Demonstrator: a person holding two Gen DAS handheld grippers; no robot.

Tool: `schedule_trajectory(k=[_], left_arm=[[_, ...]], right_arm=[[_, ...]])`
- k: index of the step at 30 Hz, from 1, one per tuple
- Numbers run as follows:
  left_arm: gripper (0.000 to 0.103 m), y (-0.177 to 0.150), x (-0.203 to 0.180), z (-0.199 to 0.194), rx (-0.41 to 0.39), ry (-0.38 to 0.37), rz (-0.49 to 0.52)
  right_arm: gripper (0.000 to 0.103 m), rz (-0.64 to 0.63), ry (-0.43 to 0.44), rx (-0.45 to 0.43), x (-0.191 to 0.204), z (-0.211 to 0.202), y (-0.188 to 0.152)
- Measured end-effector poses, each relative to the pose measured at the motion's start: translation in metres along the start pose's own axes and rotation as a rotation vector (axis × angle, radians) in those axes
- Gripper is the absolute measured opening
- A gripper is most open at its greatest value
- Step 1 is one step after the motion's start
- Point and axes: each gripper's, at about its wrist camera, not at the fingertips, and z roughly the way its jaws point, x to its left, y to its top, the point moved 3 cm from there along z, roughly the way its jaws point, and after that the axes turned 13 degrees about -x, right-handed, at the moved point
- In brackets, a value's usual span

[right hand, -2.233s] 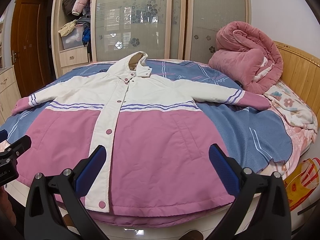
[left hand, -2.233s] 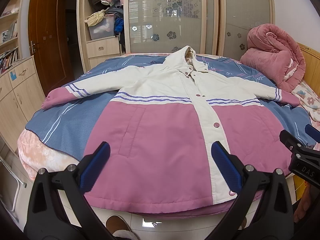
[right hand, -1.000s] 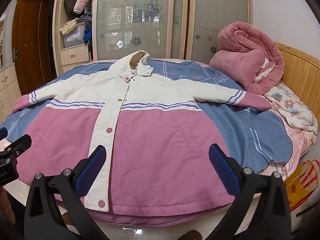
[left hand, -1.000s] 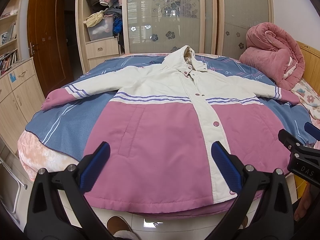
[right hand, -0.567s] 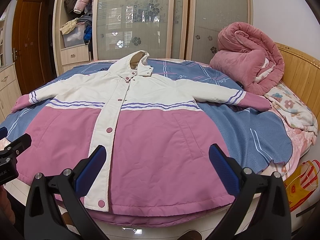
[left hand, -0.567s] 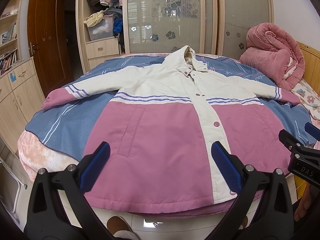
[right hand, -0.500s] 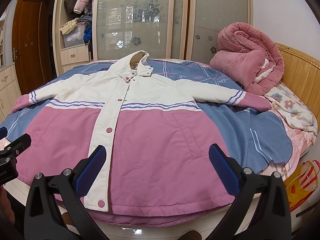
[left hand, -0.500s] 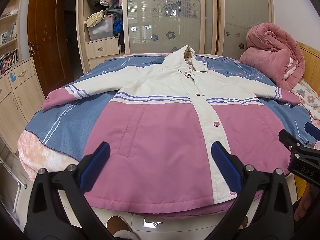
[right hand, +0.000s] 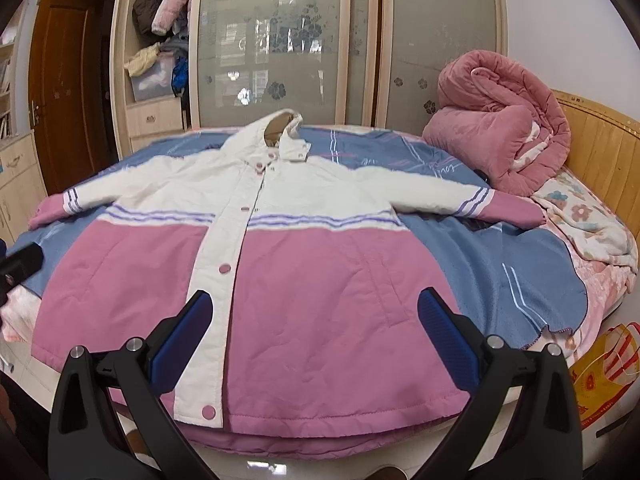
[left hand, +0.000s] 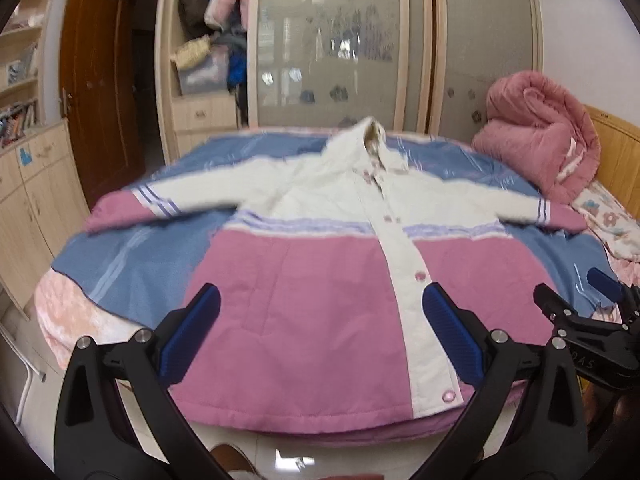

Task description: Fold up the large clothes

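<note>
Left wrist view: the left gripper [left hand: 320, 336] and right gripper [right hand: 314, 338], both spread wide and empty, hover over the bed's near edge, where the jacket [right hand: 280, 264] lies flat, unfolded. Pinch each sleeve cuff first, then fold inward.

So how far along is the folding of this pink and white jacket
Done: the jacket lies flat, buttoned, with sleeves spread on the bed. In hand: nothing; the left gripper and right gripper are open near the hem. Left: every fold, since none shows.
</note>
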Motion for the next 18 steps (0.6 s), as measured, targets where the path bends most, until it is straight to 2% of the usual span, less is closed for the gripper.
schedule_trajectory(k=[2, 4, 5, 7, 9, 10, 11, 12, 14, 17, 18], left_arm=[[0.101, 0.006, 0.0, -0.005, -0.012, -0.009, 0.008], [0.101, 0.011, 0.002, -0.01, -0.017, -0.068, 0.004], [0.101, 0.014, 0.006, -0.016, -0.042, -0.078, 0.003], [0.101, 0.019, 0.009, -0.026, -0.112, -0.042, 0.023], [0.101, 0.026, 0.014, -0.035, -0.175, -0.013, 0.024], [0.101, 0.031, 0.014, -0.036, -0.193, 0.002, 0.038], [0.101, 0.038, 0.012, -0.035, -0.207, 0.053, 0.079], [0.101, 0.043, 0.008, -0.033, -0.209, 0.068, 0.107], [0.101, 0.057, 0.005, -0.029, -0.225, 0.051, 0.131], [0.101, 0.092, 0.004, -0.019, -0.295, 0.058, 0.142], [0.101, 0.1, 0.002, -0.013, -0.299, 0.051, 0.145]], right_arm=[[0.102, 0.019, 0.006, -0.056, -0.003, -0.01, 0.009], [0.102, 0.037, 0.028, -0.099, -0.006, -0.018, 0.017], [0.102, 0.053, 0.073, -0.13, -0.008, -0.024, 0.022], [0.102, 0.082, 0.213, -0.154, -0.011, -0.027, 0.027], [0.102, 0.158, 0.31, -0.068, -0.018, -0.02, 0.03], [0.102, 0.197, 0.312, -0.029, -0.024, -0.017, 0.033], [0.102, 0.224, 0.304, -0.004, -0.029, -0.014, 0.037], [0.102, 0.251, 0.287, -0.01, -0.038, -0.016, 0.049], [0.102, 0.24, 0.254, -0.077, -0.047, -0.025, 0.072], [0.102, 0.181, 0.213, -0.172, -0.052, -0.032, 0.107], [0.102, 0.151, 0.185, -0.207, -0.053, -0.032, 0.127]])
